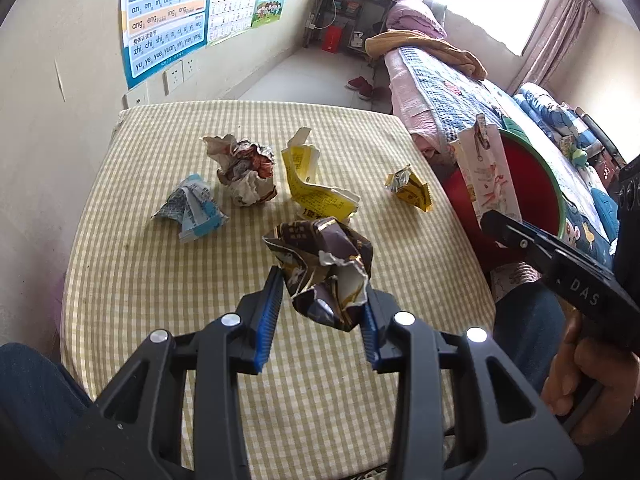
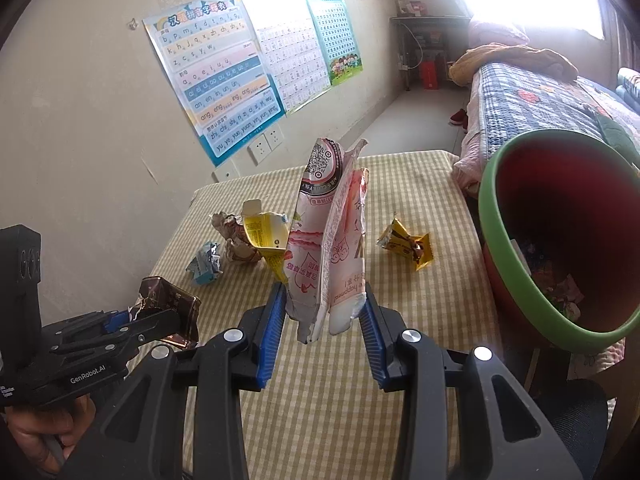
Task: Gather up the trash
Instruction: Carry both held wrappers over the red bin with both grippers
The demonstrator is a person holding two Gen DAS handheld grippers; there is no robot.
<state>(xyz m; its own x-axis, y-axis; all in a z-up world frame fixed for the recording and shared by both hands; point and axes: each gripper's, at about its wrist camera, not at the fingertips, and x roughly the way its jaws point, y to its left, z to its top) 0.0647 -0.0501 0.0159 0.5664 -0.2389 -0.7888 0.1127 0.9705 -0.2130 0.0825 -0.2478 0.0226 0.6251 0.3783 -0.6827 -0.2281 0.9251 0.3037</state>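
My left gripper (image 1: 322,308) is shut on a crumpled dark brown wrapper (image 1: 324,268), held above the checked tablecloth (image 1: 168,280); the same wrapper (image 2: 172,304) shows at the left of the right wrist view. My right gripper (image 2: 322,320) is shut on a pink and white pouch (image 2: 328,240), which stands upright between the blue pads; the pouch (image 1: 486,168) also appears at the right of the left wrist view, in front of the bin. On the table lie a blue crumpled pack (image 1: 192,208), a paper ball (image 1: 246,172), a torn yellow carton (image 1: 312,184) and a small yellow wrapper (image 1: 410,188).
A red bin with a green rim (image 2: 492,216) stands off the table's right edge, with scraps inside it. A wall with posters (image 2: 224,80) runs along the left. A bed (image 1: 460,92) lies behind the bin. A person's hand (image 1: 576,368) grips the right tool.
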